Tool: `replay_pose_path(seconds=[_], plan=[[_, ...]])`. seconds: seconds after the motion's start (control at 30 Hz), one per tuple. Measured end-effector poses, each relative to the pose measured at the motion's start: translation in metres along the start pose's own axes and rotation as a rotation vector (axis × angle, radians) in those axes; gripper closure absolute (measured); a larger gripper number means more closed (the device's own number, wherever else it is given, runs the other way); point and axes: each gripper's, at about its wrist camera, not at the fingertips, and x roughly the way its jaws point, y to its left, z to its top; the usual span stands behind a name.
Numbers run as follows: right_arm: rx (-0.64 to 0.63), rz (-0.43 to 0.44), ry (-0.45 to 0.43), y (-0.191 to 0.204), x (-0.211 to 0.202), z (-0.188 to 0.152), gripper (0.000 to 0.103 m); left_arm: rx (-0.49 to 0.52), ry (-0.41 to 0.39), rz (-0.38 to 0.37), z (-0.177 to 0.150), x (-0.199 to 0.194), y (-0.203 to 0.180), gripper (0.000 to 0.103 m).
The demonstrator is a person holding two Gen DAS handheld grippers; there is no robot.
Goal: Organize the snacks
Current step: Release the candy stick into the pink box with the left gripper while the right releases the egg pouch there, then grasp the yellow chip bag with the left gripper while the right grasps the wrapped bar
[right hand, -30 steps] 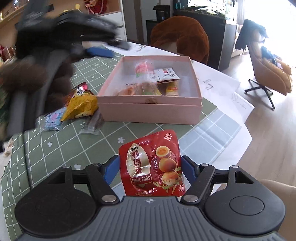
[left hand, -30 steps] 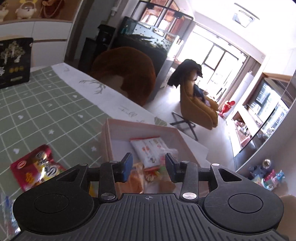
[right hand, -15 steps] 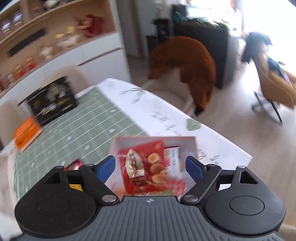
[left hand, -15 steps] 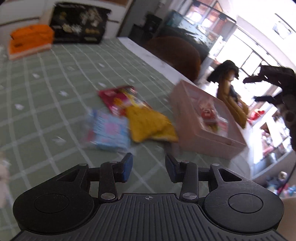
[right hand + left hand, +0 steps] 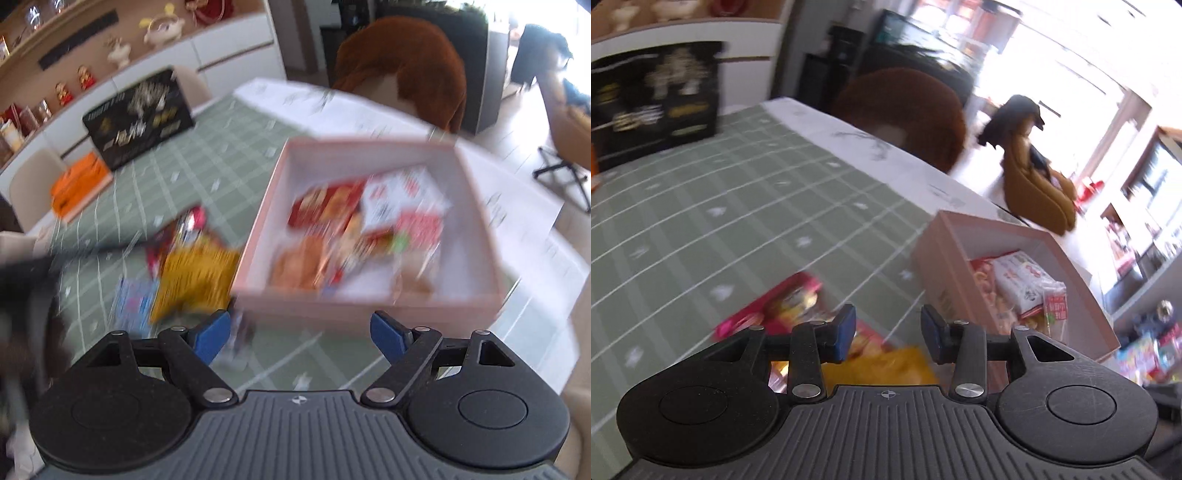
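**Ana:** Right wrist view shows the biggest thing first: the green checked tablecloth [image 5: 155,192], and on it the pink box [image 5: 476,206] with several packets already inside. The right gripper [image 5: 301,334] hangs near the box's front wall, jaws spread wide, nothing between them.

**Ben:** And the snacks outside the box?

**Ana:** They lie just beside its left wall: a yellow bag [image 5: 195,277], a red packet [image 5: 184,229] behind it, and a small blue packet [image 5: 135,302] in front (all blurred). The left gripper [image 5: 888,328] is low over the yellow bag [image 5: 879,365], jaws apart but narrow, gripping nothing.

**Ben:** How will the bag handle?

**Ana:** I judge it light, soft and puffy, with slippery film, and the contents probably crush easily. Better to pinch the flat sealed edge than the middle, and gently.
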Motion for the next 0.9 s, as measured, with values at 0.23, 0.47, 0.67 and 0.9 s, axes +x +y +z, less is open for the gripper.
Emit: replay_pose_path(seconds=[0.23,0.47,0.67,0.9], plan=[[-0.024,-0.014,0.060,0.012,0.007,-0.035,0.019,0.180,0.185,-0.042,-0.019,0.046,-0.018,0.080],[-0.021,-0.010,0.062,0.013,0.014,-0.039,0.020,0.125,0.199,-0.159,-0.077,-0.007,-0.014,0.080],[-0.091,0.047,0.085,0.044,0.029,-0.040,0.022,-0.075,0.085,-0.135,-0.095,-0.069,0.019,0.080],[-0.149,0.039,0.102,0.060,0.025,-0.055,0.070,-0.275,-0.047,0.066,-0.096,-0.104,0.066,0.080]])
